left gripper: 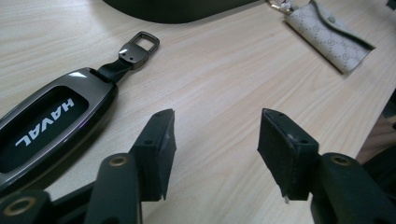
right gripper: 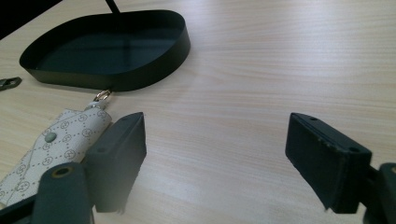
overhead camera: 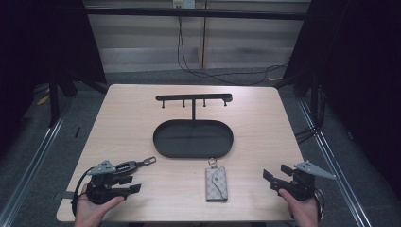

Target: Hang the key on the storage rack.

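at the near edge of the table (overhead camera: 142,198), two hand-held grippers, one per hand. left gripper (overhead camera: 130,185) sits low at the near left, jaws apart with nothing between them; in its own view the bare wood shows through the gap. right gripper (overhead camera: 274,177) at the near right, jaws wide apart, also holding nothing.

just beside the left gripper, on its far side: one car key fob (left gripper: 51,123), dark metal case, lettered haval, short strap and clasp pointing toward the tray. lying flat on the wood, untouched.

between the two grippers, slightly right of centre: one pale patterned key pouch (overhead camera: 216,183), flat, ring end toward the tray. in the right gripper view it lies just beside the left-hand jaw, not inside the gap.

farther: one black oval tray (overhead camera: 163,142), nothing in it. from its back rises one stand with a crossbar (overhead camera: 194,98) carrying four small pegs, all bare.

count: keys two (fob, pouch), tray one, pegs four, grippers two.

progress, as a judgement: nothing done yet. both keys lie on the table, neither gripped, hung nor laid in the tray. all the picking and placing remains.
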A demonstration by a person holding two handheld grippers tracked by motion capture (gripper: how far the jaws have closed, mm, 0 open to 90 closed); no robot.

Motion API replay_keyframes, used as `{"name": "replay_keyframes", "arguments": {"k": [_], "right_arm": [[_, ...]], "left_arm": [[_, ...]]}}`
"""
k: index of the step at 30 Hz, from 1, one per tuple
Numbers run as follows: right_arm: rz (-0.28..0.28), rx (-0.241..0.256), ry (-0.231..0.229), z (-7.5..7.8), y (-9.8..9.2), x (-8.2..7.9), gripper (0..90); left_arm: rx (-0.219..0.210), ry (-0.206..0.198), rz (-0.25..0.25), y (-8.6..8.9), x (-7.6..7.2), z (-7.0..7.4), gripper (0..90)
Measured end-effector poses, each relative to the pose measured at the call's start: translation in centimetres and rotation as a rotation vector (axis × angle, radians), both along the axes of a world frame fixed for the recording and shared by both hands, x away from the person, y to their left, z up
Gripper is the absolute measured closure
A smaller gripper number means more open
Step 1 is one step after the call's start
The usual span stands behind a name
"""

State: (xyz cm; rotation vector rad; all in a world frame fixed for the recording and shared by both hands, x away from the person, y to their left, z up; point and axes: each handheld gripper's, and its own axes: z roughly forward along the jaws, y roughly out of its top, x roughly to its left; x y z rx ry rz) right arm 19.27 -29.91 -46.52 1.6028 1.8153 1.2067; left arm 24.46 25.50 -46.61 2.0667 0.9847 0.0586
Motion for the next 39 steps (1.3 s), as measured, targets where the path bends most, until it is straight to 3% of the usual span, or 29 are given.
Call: {"name": "replay_keyframes", "arguments": {"k": [6, 12, 16, 17, 22, 25, 27, 28, 29, 32, 35, 39], "right_arm": [[0.019, -0.020, 0.032, -0.3, 0.4, 0.3, 15.0], [0.051, -0.024, 0.057, -0.3, 0.6, 0.5, 15.1], [0.064, -0.023, 0.062, -0.3, 0.6, 0.4, 15.1], [0.071, -0.028, 0.064, -0.3, 0.7, 0.4, 15.1], [0.084, -0.049, 0.064, -0.3, 0.9, 0.4, 16.2], [0.070, -0.072, 0.079, -0.4, 0.9, 0.4, 16.6], [0.076, -0.065, 0.083, -0.4, 0.9, 0.5, 16.6], [0.075, -0.064, 0.085, -0.4, 0.9, 0.5, 16.6], [0.076, -0.055, 0.082, -0.4, 0.9, 0.4, 16.7], [0.074, -0.055, 0.085, -0.5, 0.9, 0.5, 16.8], [0.075, -0.053, 0.086, -0.5, 0.8, 0.4, 16.8], [0.074, -0.077, 0.096, -0.6, 1.0, 0.4, 16.8]], "left_arm": [[0.006, 0.009, 0.009, -0.2, 0.4, 0.0, 43.1], [-0.019, 0.026, -0.019, -0.6, 0.6, 0.4, 42.0], [-0.033, 0.032, -0.045, -0.5, 0.5, 0.8, 49.9], [0.003, 0.036, -0.022, -0.6, 0.4, 1.0, 52.3], [0.030, 0.076, -0.027, -1.0, 0.8, 1.4, 55.2], [0.060, 0.067, -0.027, -1.4, 0.9, 1.9, 53.6], [0.121, 0.047, -0.034, -2.1, 1.2, 2.6, 48.7], [0.124, 0.044, -0.035, -2.2, 1.3, 2.7, 49.9], [0.154, 0.044, -0.041, -2.4, 1.6, 3.1, 50.9], [0.166, 0.036, -0.038, -2.6, 2.0, 3.6, 52.2], [0.220, 0.026, -0.020, -2.9, 2.5, 4.0, 54.6], [0.251, 0.050, -0.031, -3.2, 3.6, 4.3, 54.9]]}}
